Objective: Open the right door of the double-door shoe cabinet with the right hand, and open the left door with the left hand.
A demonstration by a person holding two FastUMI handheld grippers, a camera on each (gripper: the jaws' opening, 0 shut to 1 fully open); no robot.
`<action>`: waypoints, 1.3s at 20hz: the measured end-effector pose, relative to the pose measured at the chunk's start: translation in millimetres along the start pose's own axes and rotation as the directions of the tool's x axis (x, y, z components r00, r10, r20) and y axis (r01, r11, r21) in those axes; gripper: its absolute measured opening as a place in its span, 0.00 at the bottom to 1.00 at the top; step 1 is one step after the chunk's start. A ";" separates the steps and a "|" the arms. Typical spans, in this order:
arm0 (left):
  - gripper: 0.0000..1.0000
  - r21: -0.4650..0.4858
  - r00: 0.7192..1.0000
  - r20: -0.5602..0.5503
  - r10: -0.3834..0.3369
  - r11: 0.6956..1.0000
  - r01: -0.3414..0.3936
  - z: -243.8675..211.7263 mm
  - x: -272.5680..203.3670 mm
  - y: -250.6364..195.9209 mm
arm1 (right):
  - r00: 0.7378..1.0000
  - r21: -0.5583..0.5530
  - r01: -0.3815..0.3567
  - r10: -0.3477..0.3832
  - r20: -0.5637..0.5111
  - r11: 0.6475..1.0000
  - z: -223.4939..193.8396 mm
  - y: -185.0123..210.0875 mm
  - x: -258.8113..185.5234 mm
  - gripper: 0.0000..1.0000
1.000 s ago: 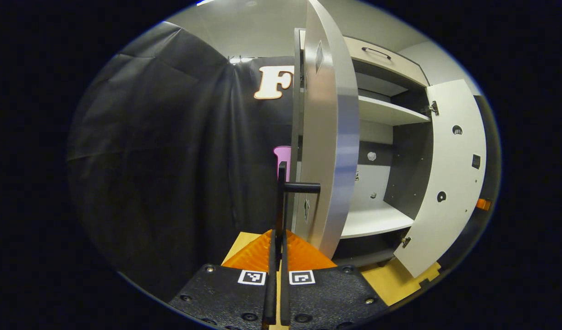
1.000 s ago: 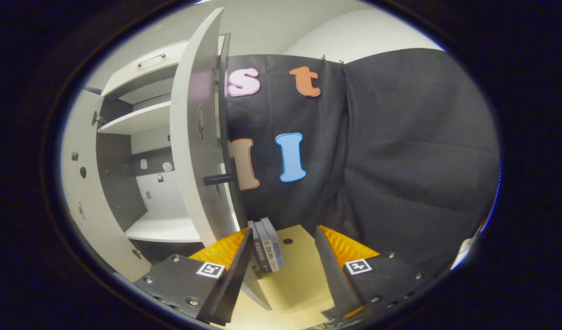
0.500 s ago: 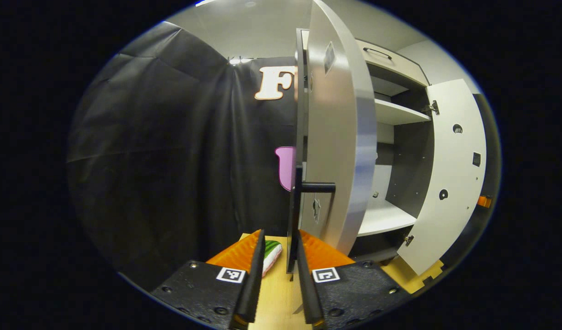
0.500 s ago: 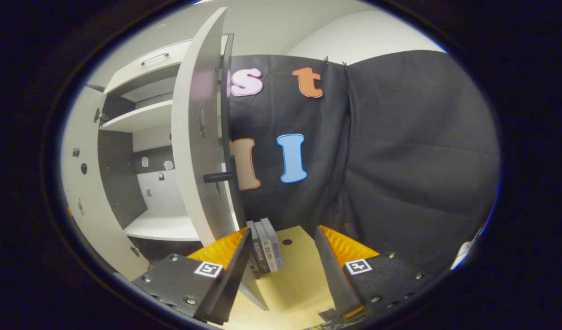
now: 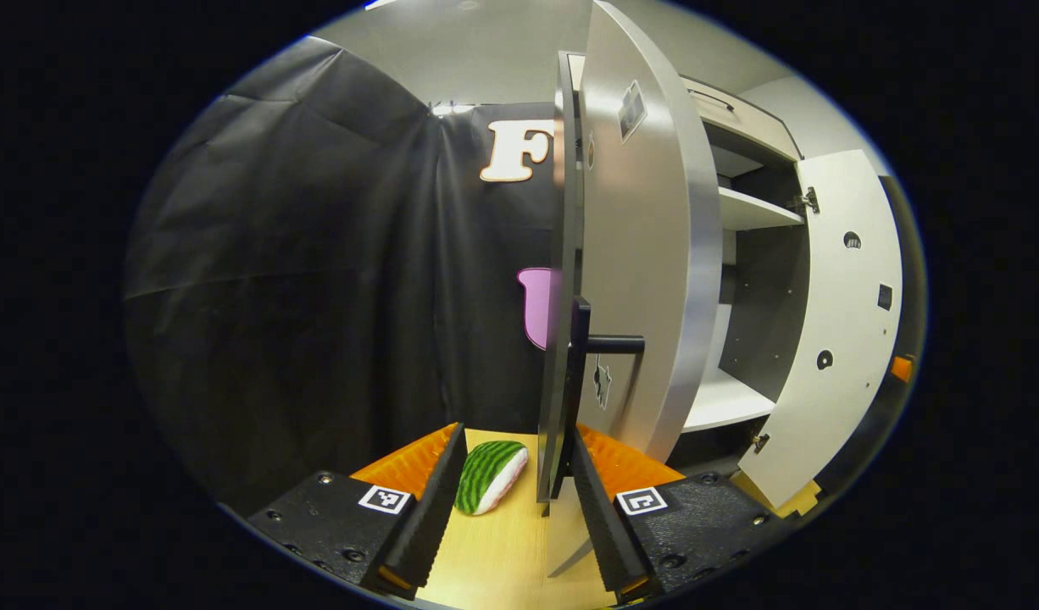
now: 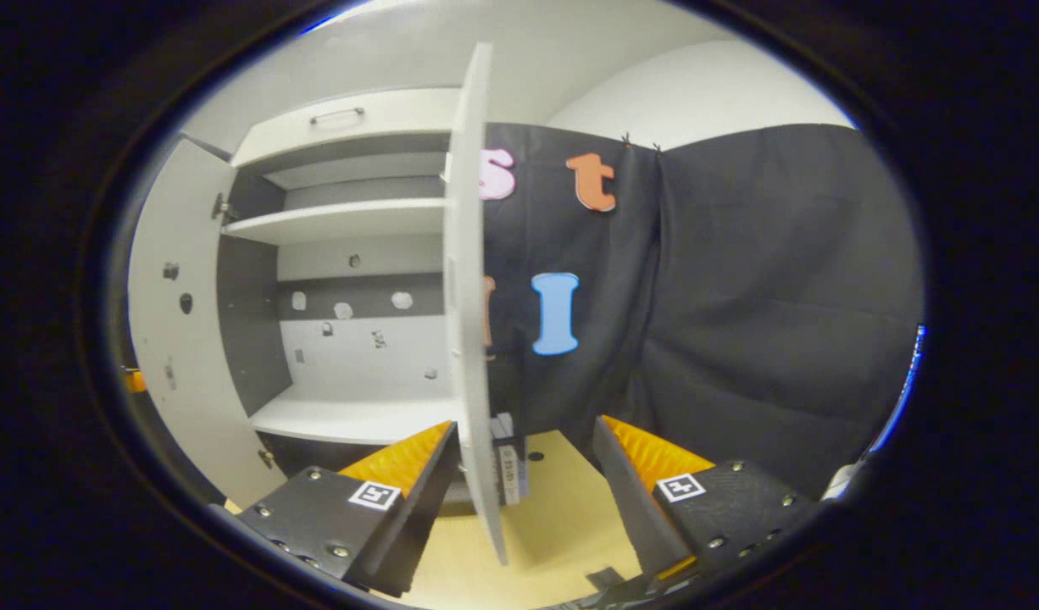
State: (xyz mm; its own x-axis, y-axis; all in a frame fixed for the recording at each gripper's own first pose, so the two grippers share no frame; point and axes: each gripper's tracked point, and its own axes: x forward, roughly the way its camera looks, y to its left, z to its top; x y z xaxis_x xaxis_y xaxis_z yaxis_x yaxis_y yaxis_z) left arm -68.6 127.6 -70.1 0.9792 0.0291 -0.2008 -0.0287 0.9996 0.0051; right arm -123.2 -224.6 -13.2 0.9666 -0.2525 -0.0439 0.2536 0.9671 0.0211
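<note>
The white shoe cabinet (image 5: 744, 212) stands with both doors swung out. In the left gripper view the left door (image 5: 647, 254) is close and nearly edge-on. Its black bar handle (image 5: 570, 398) runs down between the fingers of my left gripper (image 5: 515, 449), which is open and not pressing on it. The right door (image 5: 841, 322) hangs open farther off. In the right gripper view the right door (image 6: 469, 296) is edge-on just inside my right gripper (image 6: 524, 445), which is open and holds nothing. The left door (image 6: 168, 322) is at the far left.
A watermelon-slice toy (image 5: 490, 474) lies on the wooden floor board (image 5: 502, 551) by the left fingers. Some books (image 6: 509, 457) stand on the board behind the right door. The cabinet has bare shelves (image 6: 341, 220) and a top drawer (image 6: 337, 114). Black cloth walls flank it.
My left gripper was shut on the left door's handle and has opened, its fingers now wide apart. The right gripper view has swung so that the right door is edge-on.
</note>
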 end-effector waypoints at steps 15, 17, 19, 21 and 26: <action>0.73 0.073 0.991 0.087 0.098 0.992 -0.104 69.8 -65.0 -8.4 | 0.921 -0.020 -0.384 0.384 0.064 0.923 32.9 199.2 23.7 0.94; 0.73 0.064 0.990 0.112 0.081 0.994 -0.089 84.2 -76.4 -16.9 | 0.910 -0.027 -0.410 0.411 0.061 0.912 31.3 214.4 29.0 0.94; 0.73 0.035 0.988 0.150 0.043 0.998 -0.049 100.5 -85.6 -33.0 | 0.907 -0.037 -0.417 0.418 0.050 0.908 29.1 224.8 36.1 0.94; 0.73 0.025 0.983 0.183 -0.012 1.000 0.008 112.5 -88.6 -54.7 | 0.910 -0.042 -0.412 0.414 0.041 0.910 27.7 229.8 42.0 0.94; 0.73 0.076 0.957 0.232 -0.174 0.984 0.161 130.4 -71.6 -117.8 | 0.927 -0.021 -0.372 0.373 0.033 0.928 34.1 230.6 59.4 0.94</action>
State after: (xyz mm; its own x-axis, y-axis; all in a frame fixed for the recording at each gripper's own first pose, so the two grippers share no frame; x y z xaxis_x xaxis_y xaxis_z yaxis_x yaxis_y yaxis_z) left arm -109.1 7.9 71.4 0.9887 -0.1462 0.0342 0.1446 0.9884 0.0472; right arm -6.1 -17.6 23.1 0.9921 0.1253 -0.0001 -0.1253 0.9920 0.0151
